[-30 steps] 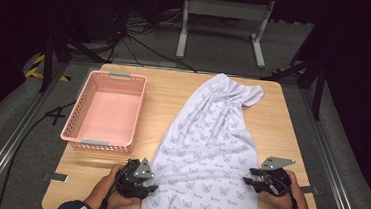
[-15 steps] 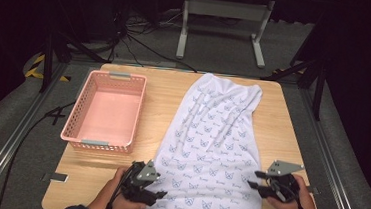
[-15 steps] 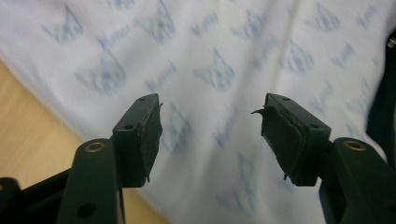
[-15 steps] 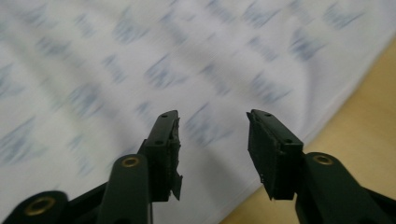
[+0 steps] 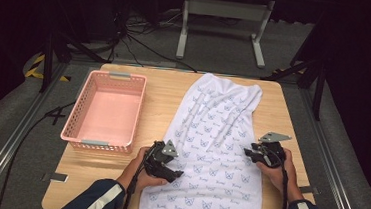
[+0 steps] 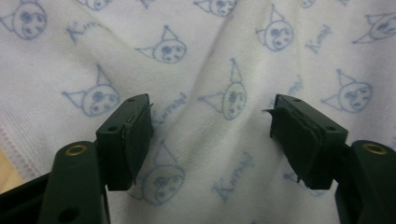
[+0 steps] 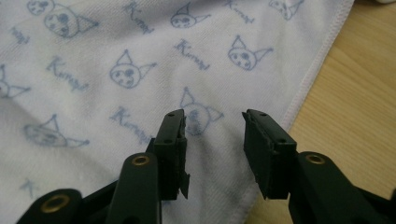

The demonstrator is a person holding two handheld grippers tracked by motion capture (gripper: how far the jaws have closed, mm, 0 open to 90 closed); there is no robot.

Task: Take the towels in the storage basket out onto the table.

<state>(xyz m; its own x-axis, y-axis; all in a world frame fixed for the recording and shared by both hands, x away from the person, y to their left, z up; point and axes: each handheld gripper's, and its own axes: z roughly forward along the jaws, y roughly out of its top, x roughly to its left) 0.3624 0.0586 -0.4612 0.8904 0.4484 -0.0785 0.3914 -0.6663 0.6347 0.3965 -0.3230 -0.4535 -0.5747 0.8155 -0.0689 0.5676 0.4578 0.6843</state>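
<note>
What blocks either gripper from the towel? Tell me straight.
Nothing visible does. The left gripper and the right gripper each hang open directly over the towel, with bare cloth between their jaws. The pink basket sits off to the left side, apart from the towel.

high view: worktop [image 5: 164, 90] evenly lit from above, surroundings near black, image soft | gripper views: dimmer, cloth [image 6: 196, 60] print sharp mid-frame, blurred toward edges | shadows: faint, under fingers [image 7: 170, 140] | glare: none
</note>
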